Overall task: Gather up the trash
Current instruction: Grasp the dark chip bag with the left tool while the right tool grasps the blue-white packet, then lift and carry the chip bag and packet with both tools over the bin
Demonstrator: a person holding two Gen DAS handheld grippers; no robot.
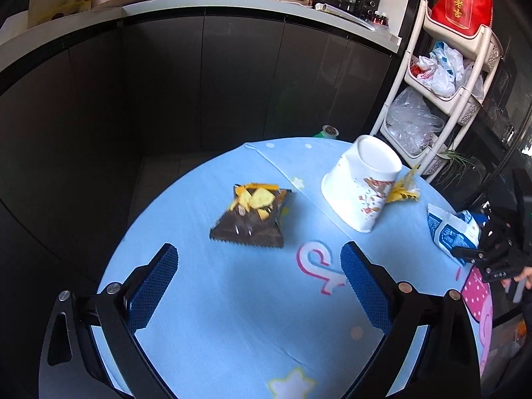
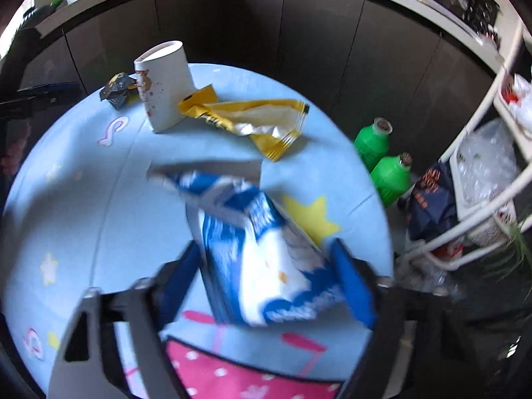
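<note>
A dark snack wrapper with yellow chips printed on it lies on the round blue-clothed table, just ahead of my open, empty left gripper. A white paper cup lies tipped to the right, with a yellow wrapper behind it. My right gripper stands around a blue and white bag, its fingers on either side of it. The cup, the yellow wrapper and the dark wrapper also show in the right wrist view. The bag shows at the right in the left wrist view.
Dark cabinets under a white counter with appliances stand behind the table. A white tiered rack with plastic bags stands at the right. Two green bottles stand on the floor beside the table.
</note>
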